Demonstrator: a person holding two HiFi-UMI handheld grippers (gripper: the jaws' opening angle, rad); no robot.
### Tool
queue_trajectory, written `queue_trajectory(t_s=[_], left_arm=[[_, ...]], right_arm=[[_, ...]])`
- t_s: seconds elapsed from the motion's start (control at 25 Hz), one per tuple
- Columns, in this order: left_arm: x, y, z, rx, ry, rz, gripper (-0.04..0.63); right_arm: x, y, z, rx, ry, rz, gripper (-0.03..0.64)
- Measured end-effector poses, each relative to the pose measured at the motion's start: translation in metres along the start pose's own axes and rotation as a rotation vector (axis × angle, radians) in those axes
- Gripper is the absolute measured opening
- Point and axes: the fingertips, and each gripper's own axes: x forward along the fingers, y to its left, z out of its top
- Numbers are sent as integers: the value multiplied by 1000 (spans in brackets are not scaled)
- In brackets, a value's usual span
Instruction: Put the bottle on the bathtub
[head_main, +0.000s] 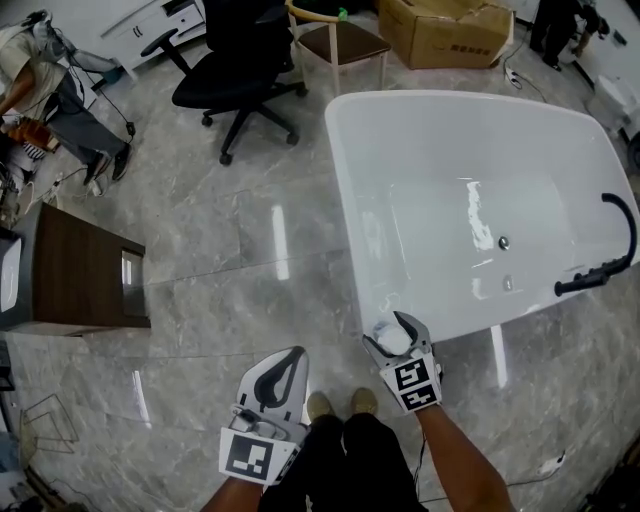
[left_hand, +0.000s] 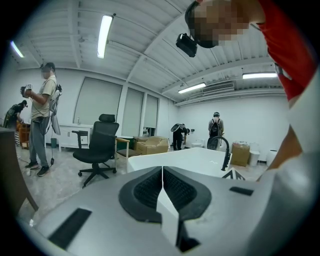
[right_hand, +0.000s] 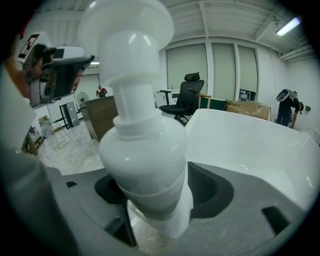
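A white pump bottle (right_hand: 142, 145) stands upright between the jaws of my right gripper (right_hand: 155, 200), which is shut on its lower body. In the head view the bottle (head_main: 393, 336) shows as a white blob in the right gripper (head_main: 398, 338), just at the near rim of the white bathtub (head_main: 345, 200). The bathtub's rim (right_hand: 280, 170) spreads to the right in the right gripper view. My left gripper (head_main: 281, 372) hangs over the marble floor, left of the tub, its jaws closed together with nothing between them (left_hand: 162, 192).
A black faucet (head_main: 612, 262) arches over the tub's right rim. A black office chair (head_main: 238, 70) and a wooden chair (head_main: 335, 42) stand beyond the tub, a cardboard box (head_main: 450, 30) farther back. A dark wooden cabinet (head_main: 75, 270) sits at left. People stand around the room.
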Motion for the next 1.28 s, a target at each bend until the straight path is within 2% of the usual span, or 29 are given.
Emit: queue_trajectory(t_s=[0.12,0.28,0.52,0.64,0.8,1.08,1.28], left_arm=[[-3,-1,-1,-5,20,-18,12],[-5,2,19,13,-54,-12,12],[-23,-6,46,30,-70,-58,12],[-40,-18,54,26,-43,-98,12],[-62,-33,82,42,-67,-147,12],[-85,-61,143,94,-184,-220,12],[-100,-75,176,118,-252,-236,12]], right_arm=[[-6,2,4,-16,-3,-5,333],[-28,5,14,-23,-14,-30,339],[-93,15,61,42,-120,-86,322],[-130,28,93,68,-197,-96,276],[-180,51,145,95,-316,-88,207],[-251,75,214,35,-483,-93,102],[-281,85,234,44,-543,-123,38]])
